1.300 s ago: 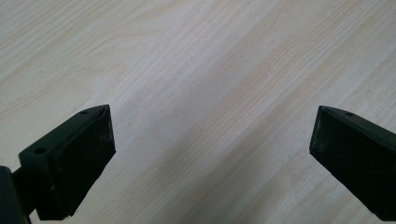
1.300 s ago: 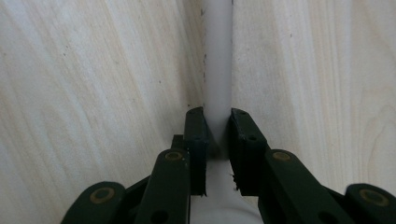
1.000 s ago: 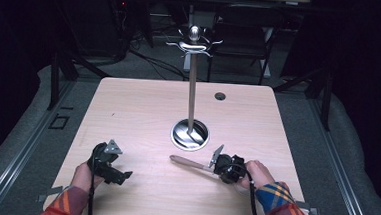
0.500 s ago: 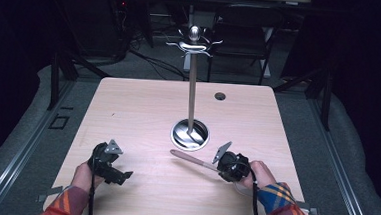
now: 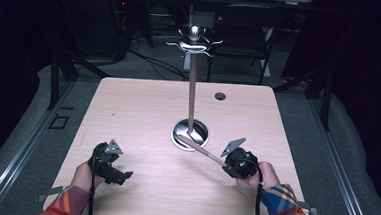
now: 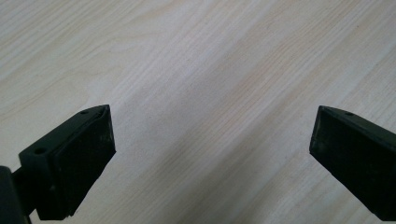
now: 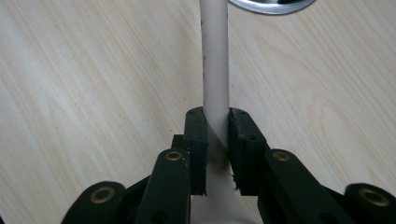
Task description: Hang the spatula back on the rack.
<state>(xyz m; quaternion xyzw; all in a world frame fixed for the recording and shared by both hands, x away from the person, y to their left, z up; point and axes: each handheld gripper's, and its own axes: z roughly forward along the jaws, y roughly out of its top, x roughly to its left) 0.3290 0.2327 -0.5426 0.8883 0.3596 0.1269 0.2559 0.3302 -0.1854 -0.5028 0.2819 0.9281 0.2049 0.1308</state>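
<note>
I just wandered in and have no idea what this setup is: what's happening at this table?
A person sits at a wooden table with a hand-held gripper in each hand. The right gripper has its fingers shut on the pale handle of a long utensil, whose far end reaches the round base of a tall metal hanging stand with hooks on top. The left gripper rests near the table's front edge, fingers wide open over bare wood, holding nothing.

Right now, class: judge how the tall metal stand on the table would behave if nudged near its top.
The stand would probably tip: its pole is tall and thin over a small round base. The polished base might also slide on the smooth wooden table. It looks stiff, so it should hardly bend.
</note>
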